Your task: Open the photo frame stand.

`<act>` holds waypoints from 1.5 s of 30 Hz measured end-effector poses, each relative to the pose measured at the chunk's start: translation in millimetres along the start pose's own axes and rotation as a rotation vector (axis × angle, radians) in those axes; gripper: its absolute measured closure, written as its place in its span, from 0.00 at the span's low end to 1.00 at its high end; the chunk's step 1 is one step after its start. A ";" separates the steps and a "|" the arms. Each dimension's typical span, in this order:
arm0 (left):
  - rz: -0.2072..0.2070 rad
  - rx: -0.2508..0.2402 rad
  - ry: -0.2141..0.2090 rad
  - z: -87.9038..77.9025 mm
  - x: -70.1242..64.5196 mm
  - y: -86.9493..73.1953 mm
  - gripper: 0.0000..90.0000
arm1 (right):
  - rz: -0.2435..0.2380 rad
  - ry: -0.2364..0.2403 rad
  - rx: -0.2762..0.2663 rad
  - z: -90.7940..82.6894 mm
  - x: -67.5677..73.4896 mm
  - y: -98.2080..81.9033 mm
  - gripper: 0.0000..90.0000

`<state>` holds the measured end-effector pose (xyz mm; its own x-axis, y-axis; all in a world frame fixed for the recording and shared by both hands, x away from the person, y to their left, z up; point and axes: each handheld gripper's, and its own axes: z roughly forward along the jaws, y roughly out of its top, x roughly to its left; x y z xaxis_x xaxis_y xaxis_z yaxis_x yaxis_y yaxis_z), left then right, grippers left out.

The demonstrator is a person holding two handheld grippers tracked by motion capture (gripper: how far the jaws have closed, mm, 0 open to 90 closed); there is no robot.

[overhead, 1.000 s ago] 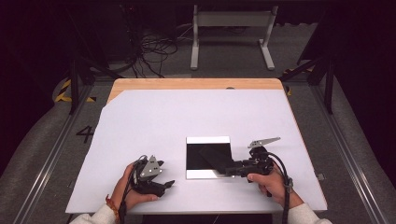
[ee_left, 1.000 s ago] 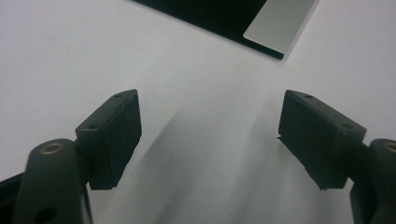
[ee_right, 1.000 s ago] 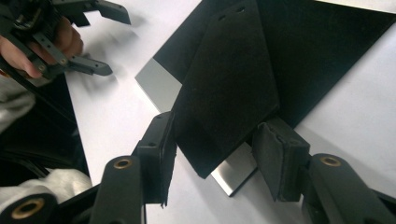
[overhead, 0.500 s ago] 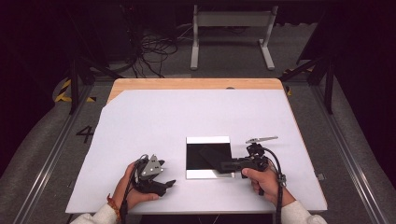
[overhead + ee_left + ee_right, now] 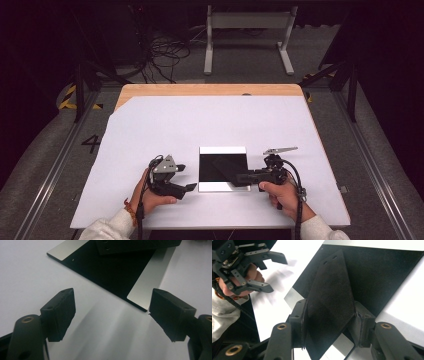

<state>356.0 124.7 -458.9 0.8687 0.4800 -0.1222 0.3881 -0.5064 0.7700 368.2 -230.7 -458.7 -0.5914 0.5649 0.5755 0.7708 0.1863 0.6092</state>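
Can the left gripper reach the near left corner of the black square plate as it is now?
Probably yes. The left gripper stands open just beside the black plate, with bare white table between them. The right gripper, holding a dark flap, works at the other side.

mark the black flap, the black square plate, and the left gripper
black flap [image 5: 329,302], right gripper view, middle of its matte face between that gripper's jaws
black square plate [image 5: 216,167], high view, bare dark centre left of the flap
left gripper [image 5: 185,177], high view, midway between its two open fingertips

Right gripper [image 5: 243,178] holds a black flap [image 5: 227,168] over black plate [image 5: 220,150].
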 end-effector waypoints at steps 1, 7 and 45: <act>0.009 0.006 -0.003 2.8 0.7 2.2 0.24 | -0.009 0.000 0.002 -0.1 -0.3 -0.6 0.60; -0.014 0.028 -0.018 18.1 2.2 10.6 0.22 | -0.021 -0.008 0.002 -1.1 2.3 -1.0 0.60; -0.074 0.051 -0.132 44.1 16.7 30.3 0.23 | -0.245 -0.028 -0.056 -9.2 23.0 -2.5 0.69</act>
<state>395.8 85.7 -465.2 0.8688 0.4204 -0.2617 0.4648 -0.5101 0.7237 350.5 -225.6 -441.9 -0.7517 0.5305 0.3917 0.5901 0.2759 0.7587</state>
